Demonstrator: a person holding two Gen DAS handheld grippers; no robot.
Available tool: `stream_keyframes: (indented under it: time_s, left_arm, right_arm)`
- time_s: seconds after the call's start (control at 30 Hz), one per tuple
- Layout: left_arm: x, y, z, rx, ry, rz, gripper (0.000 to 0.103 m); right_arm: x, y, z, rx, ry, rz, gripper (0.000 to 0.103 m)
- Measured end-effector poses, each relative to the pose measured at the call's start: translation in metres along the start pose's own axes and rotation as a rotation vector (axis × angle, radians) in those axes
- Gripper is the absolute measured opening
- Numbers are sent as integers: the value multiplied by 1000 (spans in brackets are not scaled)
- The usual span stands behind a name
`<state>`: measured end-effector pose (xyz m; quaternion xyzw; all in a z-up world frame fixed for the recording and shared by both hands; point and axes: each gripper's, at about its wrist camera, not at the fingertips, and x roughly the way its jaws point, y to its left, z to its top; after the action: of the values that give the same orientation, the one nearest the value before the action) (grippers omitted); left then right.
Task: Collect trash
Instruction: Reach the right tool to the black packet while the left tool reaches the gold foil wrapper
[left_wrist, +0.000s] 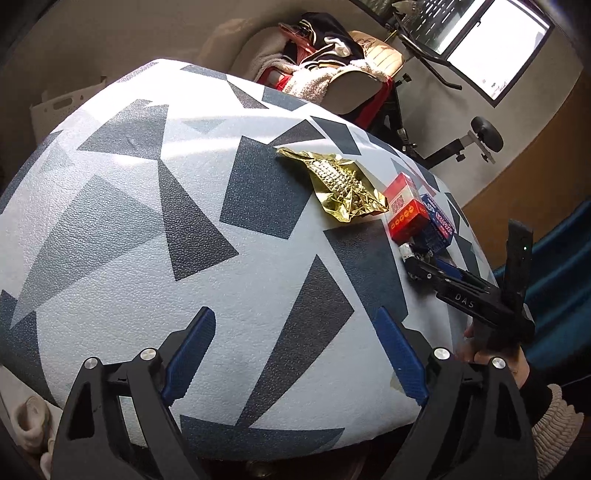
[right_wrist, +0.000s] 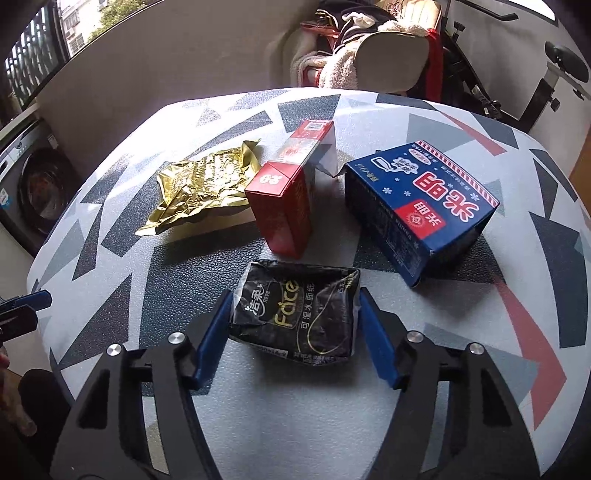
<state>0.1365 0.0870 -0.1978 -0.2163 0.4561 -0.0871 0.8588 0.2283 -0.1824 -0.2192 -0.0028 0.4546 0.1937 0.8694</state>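
Your right gripper (right_wrist: 293, 332) fingers spread, straddling black tissue pack (right_wrist: 295, 317) | your left gripper (left_wrist: 295, 354) fingers released over bench (left_wrist: 110, 240) | gold wrapper (right_wrist: 201, 184) beside red carton (right_wrist: 286, 206)

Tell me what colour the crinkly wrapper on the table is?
Shiny gold. The crinkly wrapper shows best in the right wrist view.

The left gripper (left_wrist: 295, 354) is held low with its jaws spread wide and nothing between the blue pads (left_wrist: 192, 350). The right gripper (right_wrist: 293, 332) is angled down, jaws parted, the blue pads (right_wrist: 212, 338) set either side of a black packet without a firm squeeze being visible. In the left wrist view, the right hand (left_wrist: 495, 354) is seen wrapped around its gripper's handle, sleeve cuff showing.
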Motion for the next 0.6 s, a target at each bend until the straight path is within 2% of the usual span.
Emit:
stream_keyframes:
  time_s: [0.07,0.13,0.2,0.27,0.4,0.5,0.6]
  left_arm:
    - [6,3,11,-85,9,-74,80]
    - [14,3,24,-146,17,-114,76]
    - [24,1,39,-187,20,-142,65]
    - [34,-1,54,-208,8,-182,60]
    - [56,-6,86,-193,-26,-175,57]
    - [78,-3,104,-255,-21,-211,56]
    - [101,1,115,-298,6,-175,56]
  right_arm:
    - [-2,-8,0,42,-10,12,67]
    - [-2,-15,0,78,-11,34,66]
    - [-2,-18,1,92,-16,45,66]
    - [-2,-18,1,91,-17,46,66]
    - [-1,-15,0,78,-17,37,66]
    - [-1,-14,0,70,-17,39,66]
    - [-1,-13,-1,68,-16,44,66]
